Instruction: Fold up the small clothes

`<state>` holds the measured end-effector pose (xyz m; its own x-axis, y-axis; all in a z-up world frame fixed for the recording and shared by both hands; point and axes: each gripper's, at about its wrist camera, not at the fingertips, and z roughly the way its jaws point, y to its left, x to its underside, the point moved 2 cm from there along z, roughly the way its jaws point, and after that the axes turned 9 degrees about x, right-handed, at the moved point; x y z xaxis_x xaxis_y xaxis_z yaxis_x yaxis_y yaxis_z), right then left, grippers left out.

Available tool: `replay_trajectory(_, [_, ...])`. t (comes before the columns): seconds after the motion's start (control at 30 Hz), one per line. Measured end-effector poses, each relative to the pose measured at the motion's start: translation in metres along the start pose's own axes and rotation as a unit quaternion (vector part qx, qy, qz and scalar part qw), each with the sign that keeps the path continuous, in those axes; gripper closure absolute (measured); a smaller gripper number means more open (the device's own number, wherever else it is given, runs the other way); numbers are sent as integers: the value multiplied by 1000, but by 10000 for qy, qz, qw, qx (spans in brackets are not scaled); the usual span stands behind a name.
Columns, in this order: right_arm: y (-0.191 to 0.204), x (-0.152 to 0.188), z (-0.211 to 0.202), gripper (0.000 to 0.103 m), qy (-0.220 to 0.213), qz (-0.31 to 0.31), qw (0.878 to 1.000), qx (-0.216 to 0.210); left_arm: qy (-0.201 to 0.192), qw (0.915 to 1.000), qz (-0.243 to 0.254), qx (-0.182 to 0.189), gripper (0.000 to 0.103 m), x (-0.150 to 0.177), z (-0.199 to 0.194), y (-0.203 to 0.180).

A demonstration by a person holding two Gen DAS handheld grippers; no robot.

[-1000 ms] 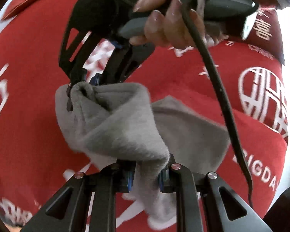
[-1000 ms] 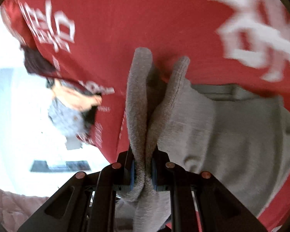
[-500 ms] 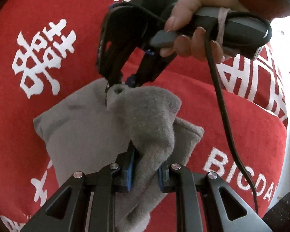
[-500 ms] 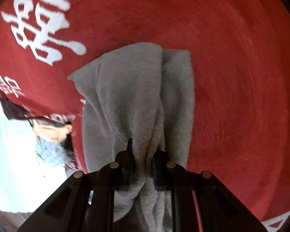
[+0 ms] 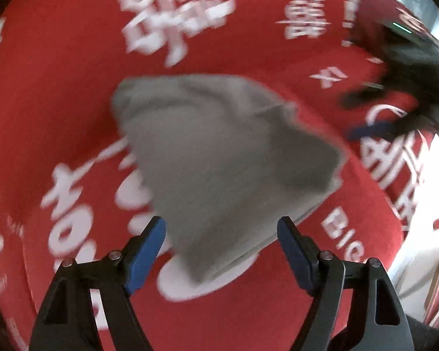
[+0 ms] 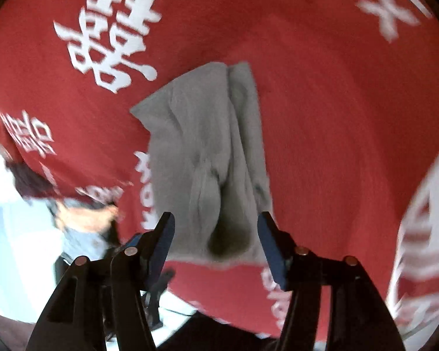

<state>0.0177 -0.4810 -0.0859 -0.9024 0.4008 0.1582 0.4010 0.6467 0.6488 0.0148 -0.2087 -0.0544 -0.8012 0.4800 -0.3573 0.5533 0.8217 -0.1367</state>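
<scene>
- Left gripper point(image 5: 221, 231): spread wide, blue pads apart, holding nothing, poised just above the near edge of the grey garment point(image 5: 219, 158)
- Right gripper point(image 6: 215, 234): likewise released, fingers either side of the garment's near end, not touching it
- Grey garment: lying folded and creased on the red cloth point(image 6: 336, 117), a long fold running away from the right wrist camera
- Red cloth: printed in white with a large double-happiness character point(image 6: 111, 41); letters "BIG" point(image 5: 341, 234) legible near the edge, remaining print too blurred to read
</scene>
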Motion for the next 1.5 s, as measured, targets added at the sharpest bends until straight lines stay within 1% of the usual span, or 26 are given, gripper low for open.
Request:
replay_trajectory(0.07, [-4,18,6,40,50,96,9998,-138,153,9997,-201,-75,24,17,4,14])
replay_trajectory(0.13, [-3,30,18,40,74,97,9998,-187,308,9991,-281,-83,24,31,11,22])
replay_trajectory(0.23, [-7,30,33,40,-20,207,9995,-250,401,9985,-368,-66,24,42,22,25])
replay_trajectory(0.3, [-5,26,42,40,-140,260,9991,-290,344,9979,-540,4,24,41,28,26])
replay_trajectory(0.33, [-5,23,45,43,-205,312,9989,-267,285,9974,-661,11,24,40,29,26])
replay_trajectory(0.4, [-7,19,48,59,-271,501,9980,-264,201,9954,-939,-65,24,32,32,33])
replay_trajectory(0.43, [-7,18,51,83,-263,592,9978,-166,149,9930,-1162,-165,24,31,29,38])
replay_trajectory(0.47, [-7,18,51,90,-267,605,9978,-97,86,9891,-1446,-267,24,32,27,47])
replay_trajectory(0.57, [4,23,44,90,-373,348,9987,-43,62,9780,-2075,-186,23,43,25,69])
replay_trajectory(0.63, [-1,29,50,90,-303,334,9990,55,173,9765,-2142,-174,23,52,29,73])
replay_trajectory(0.7, [-18,31,63,90,-239,402,9983,350,323,9742,-2231,-116,23,61,35,75])
replay_trajectory(0.73, [-24,32,66,90,-235,459,9979,397,403,9722,-2307,-52,23,65,36,77])
replay_trajectory(0.8, [-31,32,69,90,-271,611,9973,307,487,9687,-2432,126,23,72,33,78])
replay_trajectory(0.83, [-31,32,67,90,-280,604,9973,304,551,9666,-2492,228,24,74,32,80])
replay_trajectory(0.9, [-27,32,62,89,-250,483,9971,528,622,9603,-2676,486,24,78,26,88])
replay_trajectory(0.97, [-22,33,55,83,-190,373,9963,749,550,9573,-2746,721,24,75,17,93])
replay_trajectory(1.03, [-16,33,45,80,-219,223,9947,975,417,9589,-2694,792,24,64,5,95])
replay_trajectory(1.13, [2,28,24,80,-514,-101,9913,1207,232,9622,-2574,856,23,41,-4,96])
replay_trajectory(1.2, [16,21,17,80,-680,-290,9896,1232,219,9625,-2562,863,23,24,-1,92])
replay_trajectory(1.3, [37,9,19,79,-728,-623,9870,1290,310,9616,-2608,799,23,9,12,91])
replay_trajectory(1.33, [42,6,21,75,-701,-751,9857,1339,353,9619,-2612,732,23,4,17,91])
replay_trajectory(1.37, [48,1,24,64,-671,-897,9838,1398,380,9623,-2599,705,23,-1,22,91])
replay_trajectory(1.4, [54,-4,28,57,-666,-1038,9812,1484,382,9624,-2583,745,18,-4,27,92])
replay_trajectory(1.43, [58,-10,30,42,-663,-1127,9794,1536,380,9623,-2571,799,9,-8,29,92])
replay_trajectory(1.47, [60,-16,31,34,-647,-1180,9788,1545,378,9615,-2572,890,0,-12,32,93])
replay_trajectory(1.5, [60,-26,33,33,-642,-1219,9789,1508,361,9606,-2574,983,0,-15,35,95])
